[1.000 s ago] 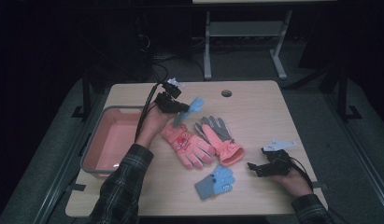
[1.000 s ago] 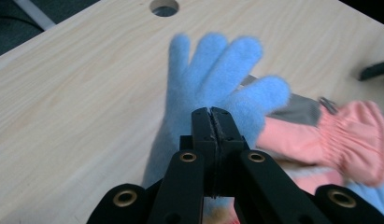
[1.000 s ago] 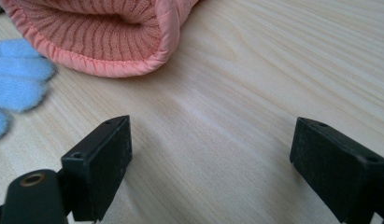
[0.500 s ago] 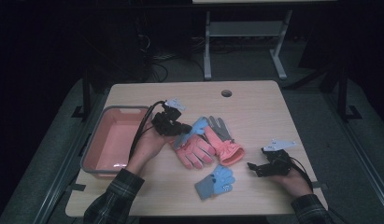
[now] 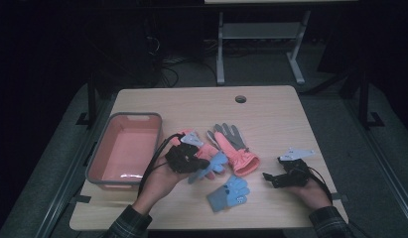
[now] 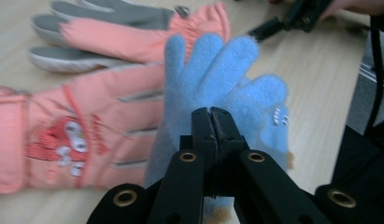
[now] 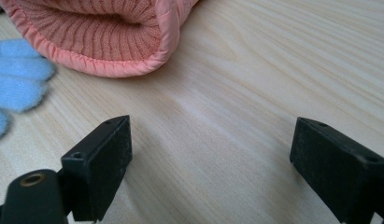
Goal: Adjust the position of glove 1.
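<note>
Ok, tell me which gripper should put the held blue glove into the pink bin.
Left. The left gripper is shut on the blue glove and sits beside the pink bin. The right gripper rests open on the table, holding nothing.

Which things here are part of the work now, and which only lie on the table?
In the work:
- held blue glove, clamped in the left gripper
- pink bin, probably the place for it

Lying about:
- second blue glove
- two pink gloves
- right gripper, open, resting on the table
</note>
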